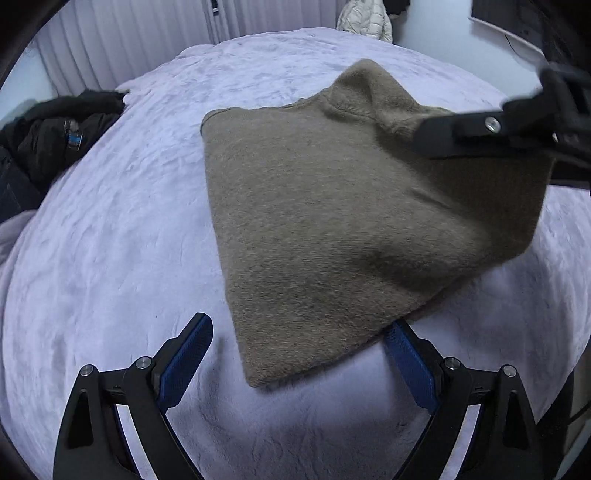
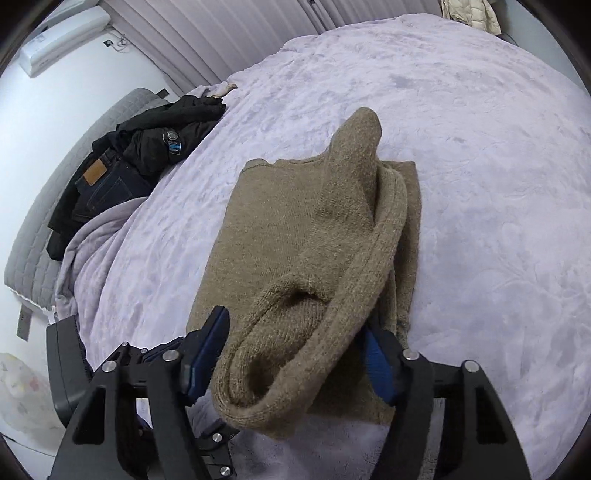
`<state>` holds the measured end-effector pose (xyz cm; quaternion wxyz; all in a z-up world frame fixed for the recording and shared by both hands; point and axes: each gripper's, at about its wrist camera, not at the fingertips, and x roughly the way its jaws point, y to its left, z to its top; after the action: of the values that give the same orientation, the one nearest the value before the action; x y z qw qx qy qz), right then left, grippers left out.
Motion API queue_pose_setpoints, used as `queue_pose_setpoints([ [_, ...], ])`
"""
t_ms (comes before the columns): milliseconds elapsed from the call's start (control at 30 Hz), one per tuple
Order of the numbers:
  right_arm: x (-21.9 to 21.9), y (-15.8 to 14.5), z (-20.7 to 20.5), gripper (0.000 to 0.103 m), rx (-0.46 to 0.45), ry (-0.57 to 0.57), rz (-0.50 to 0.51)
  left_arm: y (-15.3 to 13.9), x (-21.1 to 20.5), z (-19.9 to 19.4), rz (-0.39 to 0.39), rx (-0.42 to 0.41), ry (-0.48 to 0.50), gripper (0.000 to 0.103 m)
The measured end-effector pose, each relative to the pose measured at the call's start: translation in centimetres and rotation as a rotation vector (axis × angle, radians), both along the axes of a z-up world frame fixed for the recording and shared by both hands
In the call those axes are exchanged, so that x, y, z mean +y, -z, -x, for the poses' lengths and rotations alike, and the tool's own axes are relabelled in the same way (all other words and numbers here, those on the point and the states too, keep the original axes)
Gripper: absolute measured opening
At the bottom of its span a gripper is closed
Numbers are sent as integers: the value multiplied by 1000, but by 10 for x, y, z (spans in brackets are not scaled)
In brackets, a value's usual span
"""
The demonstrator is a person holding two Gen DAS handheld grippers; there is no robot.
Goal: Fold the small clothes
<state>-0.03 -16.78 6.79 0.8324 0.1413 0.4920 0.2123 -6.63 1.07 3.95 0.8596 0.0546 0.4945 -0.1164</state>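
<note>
A tan knit sweater (image 1: 332, 206) lies partly folded on the lavender bedspread (image 1: 110, 258). My left gripper (image 1: 299, 354) is open, its jaws wide apart around the sweater's near corner, not holding it. My right gripper (image 2: 295, 354) has its blue pads on either side of a thick rolled bunch of the sweater (image 2: 295, 347) and lifts that edge off the bed; the jaws look only partly closed. In the left wrist view the right gripper (image 1: 436, 140) reaches in from the right over the raised edge. The sweater's far tip sticks up.
A pile of black clothes and dark jeans (image 2: 122, 173) lies at the bed's left edge; it also shows in the left wrist view (image 1: 55, 136). A white padded jacket (image 1: 365, 18) hangs at the back. Vertical blinds (image 2: 221, 33) and an air conditioner (image 2: 62, 37) are behind.
</note>
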Motion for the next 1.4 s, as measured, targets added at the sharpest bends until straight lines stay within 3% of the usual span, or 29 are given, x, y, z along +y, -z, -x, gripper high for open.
queue_pose_setpoints([
  [167,-2,4,-2,48,1,8,39,8,59,-14,283,83,-147,94],
  [267,0,2,-1,44,2,4,8,14,74,-9,333,80,-189,93],
  [333,8,-5,2,35,-32,-21,15,11,81,-2,389,72,-185,68],
  [367,11,-9,5,26,-55,-35,18,9,85,2,414,69,-179,67],
  [433,8,-11,11,25,-74,-36,-9,13,89,6,409,83,-190,67],
  [533,-3,12,7,25,-7,-9,-7,19,87,7,386,108,-164,67],
  [633,-18,33,3,43,78,19,-55,7,79,13,335,89,-140,67],
  [700,-26,28,6,53,74,35,-84,-8,82,19,380,70,-108,69],
  [733,-27,22,6,56,52,38,-80,-18,82,20,403,52,-94,86],
  [800,-28,8,3,73,-2,39,-68,-38,83,20,417,-10,-98,103],
  [933,-25,-6,-24,78,-23,55,-71,-64,71,-9,420,-49,-93,103],
  [1067,-15,7,-68,77,43,78,33,-43,40,-73,311,89,-138,103],
  [1133,-11,15,-82,67,46,58,66,-22,33,-105,304,174,-176,103],
  [1200,-8,22,-91,34,54,26,124,1,34,-133,342,264,-235,103],
  [1233,-7,23,-94,27,48,24,152,12,36,-143,351,308,-278,103],
  [1300,-6,15,-95,20,6,-4,152,23,44,-153,406,363,-330,103],
  [1400,12,-17,-82,18,-215,-118,161,14,52,-148,401,288,-359,103],
])
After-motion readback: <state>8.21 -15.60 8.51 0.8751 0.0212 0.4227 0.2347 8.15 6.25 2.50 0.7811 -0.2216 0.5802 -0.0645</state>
